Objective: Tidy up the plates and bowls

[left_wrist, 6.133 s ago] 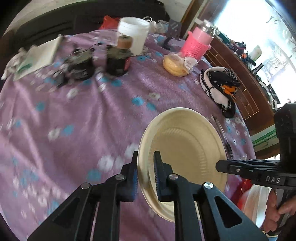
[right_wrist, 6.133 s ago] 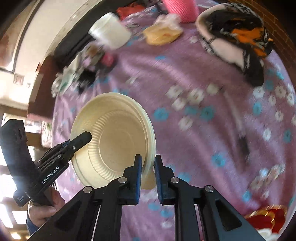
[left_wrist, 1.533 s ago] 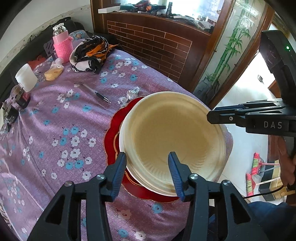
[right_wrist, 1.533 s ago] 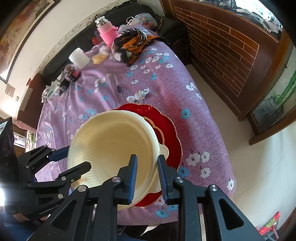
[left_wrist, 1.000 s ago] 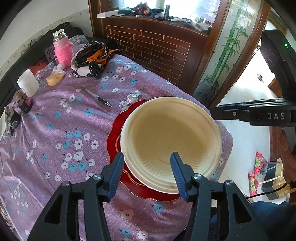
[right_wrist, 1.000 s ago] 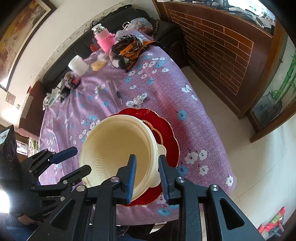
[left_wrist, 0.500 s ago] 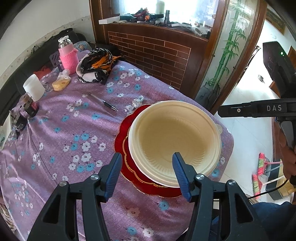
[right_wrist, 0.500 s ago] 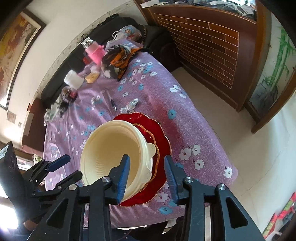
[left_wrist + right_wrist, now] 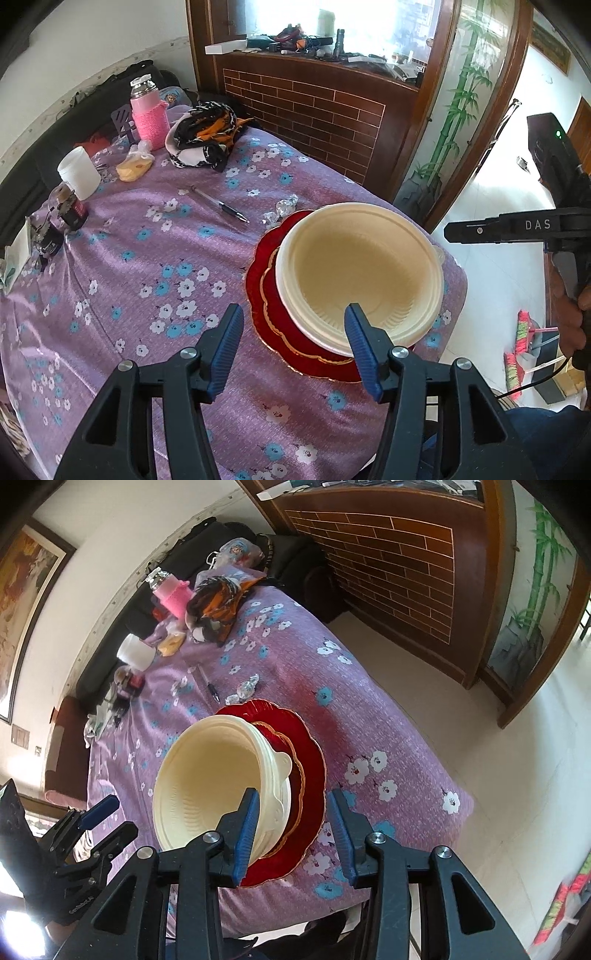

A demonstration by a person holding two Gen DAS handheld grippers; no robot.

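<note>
Item: cream bowl [image 9: 360, 273], nested on the cream stack atop the red plate [image 9: 266, 306], near the table's corner on the purple floral cloth [image 9: 147, 266]. Your left gripper [image 9: 293, 341] hangs above the stack's near rim, jaws spread, holding nothing. Your right gripper [image 9: 293, 830] likewise: jaws spread, empty, either side of the bowl's lug. Step, by my reading: placement done, release complete. Next: lift both clear without nudging the stack; find any remaining dish.
</note>
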